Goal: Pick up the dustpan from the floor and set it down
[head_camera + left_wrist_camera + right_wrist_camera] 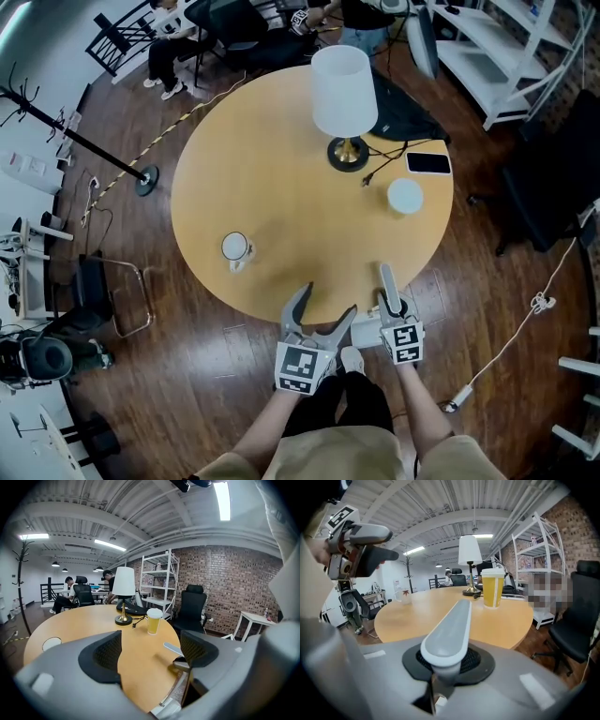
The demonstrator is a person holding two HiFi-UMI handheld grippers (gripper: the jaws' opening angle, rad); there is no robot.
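Clamping dustpan handle, R gripper at table edge; L gripper agape.

Right hand-held gripper had its jaws clamped on the grey dustpan handle, which stuck out forward over the near edge of the round wooden surface. On the surface stood a lidded yellow cup, a white-shaded lamp behind it, and a mug far left. Left hand-held gripper hung upper left; a black chair stood right, near white shelving.
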